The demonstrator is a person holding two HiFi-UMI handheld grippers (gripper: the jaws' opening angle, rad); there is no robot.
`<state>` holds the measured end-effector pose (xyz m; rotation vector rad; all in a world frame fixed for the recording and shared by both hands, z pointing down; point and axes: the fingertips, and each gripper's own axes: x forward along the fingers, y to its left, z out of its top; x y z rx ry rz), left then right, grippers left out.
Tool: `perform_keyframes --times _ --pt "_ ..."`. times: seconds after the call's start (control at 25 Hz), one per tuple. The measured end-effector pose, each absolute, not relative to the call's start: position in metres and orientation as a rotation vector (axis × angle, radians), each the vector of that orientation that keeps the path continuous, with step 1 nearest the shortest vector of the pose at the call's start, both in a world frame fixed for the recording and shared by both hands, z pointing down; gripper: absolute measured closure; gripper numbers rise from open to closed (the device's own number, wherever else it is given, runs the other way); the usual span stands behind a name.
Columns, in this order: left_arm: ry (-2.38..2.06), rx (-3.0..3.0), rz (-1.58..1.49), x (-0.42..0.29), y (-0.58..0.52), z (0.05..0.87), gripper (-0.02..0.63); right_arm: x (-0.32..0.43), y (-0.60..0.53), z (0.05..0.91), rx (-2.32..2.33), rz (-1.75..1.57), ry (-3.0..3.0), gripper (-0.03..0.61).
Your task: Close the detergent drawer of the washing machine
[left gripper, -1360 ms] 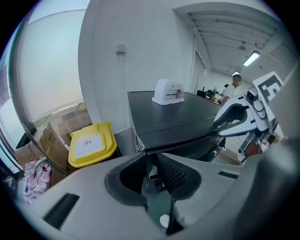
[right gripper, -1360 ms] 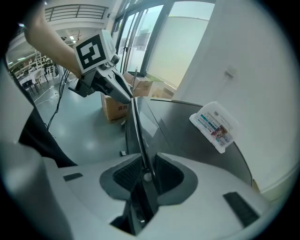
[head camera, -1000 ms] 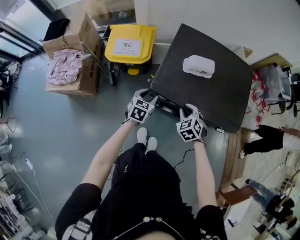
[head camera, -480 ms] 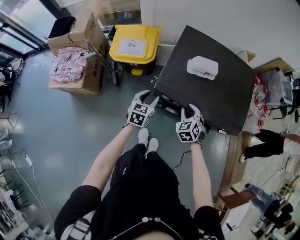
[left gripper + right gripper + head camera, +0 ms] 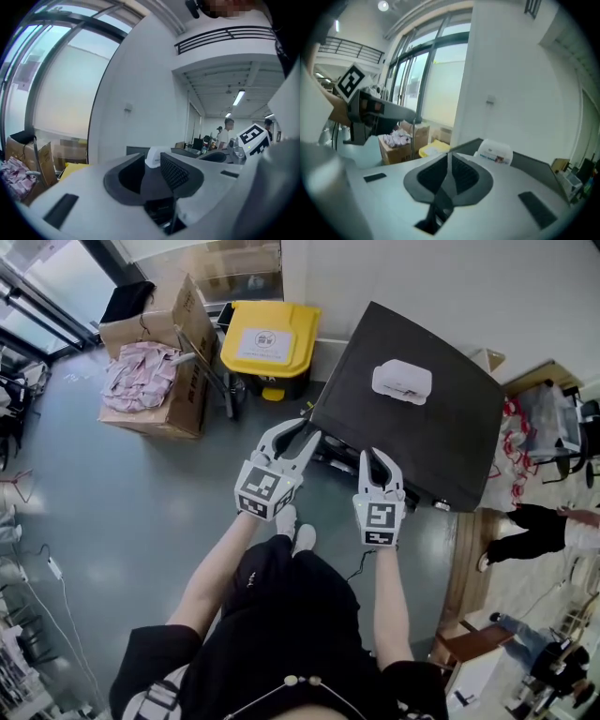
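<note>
The washing machine (image 5: pixel 441 437) has a dark, matt top. At its ten o'clock the yellow bin (image 5: pixel 272 338) looks like smooth plastic. A rough brown cardboard box (image 5: pixel 178 381) holds crumpled cloth (image 5: pixel 141 376). The grey floor (image 5: pixel 122 512) shines faintly.

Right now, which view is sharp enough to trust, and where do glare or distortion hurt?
Head view: evenly lit and sharp on the black flat-topped washing machine. Left gripper view: heavy fisheye bend, tall glass window washed out. Right gripper view: same bend, black corners, white rectangular packet slightly soft.
</note>
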<state>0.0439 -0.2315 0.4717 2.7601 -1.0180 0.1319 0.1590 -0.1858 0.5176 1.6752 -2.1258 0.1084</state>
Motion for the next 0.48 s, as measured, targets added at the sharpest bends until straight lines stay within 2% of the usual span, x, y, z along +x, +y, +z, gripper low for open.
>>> perform_keyframes --times 0.08,0.12,0.28,0.48 --pt "-1.043 2.793 0.059 0.038 -0.223 0.444 0.556 0.146 -0.181 0.482 1.744 0.070 -2.222 0.561" --pt "-1.052 2.806 0.032 0.035 -0.219 0.432 0.567 0.140 -0.177 0.466 1.774 0.058 -2.269 0.572" --pt "-1.069 2.847 -0.006 0.026 -0.203 0.399 0.603 0.126 -0.165 0.417 1.858 0.084 -2.429 0.580" --pt "-1.057 2.881 0.017 0.017 -0.181 0.381 0.609 0.121 -0.150 0.384 1.862 0.097 -2.436 0.580"
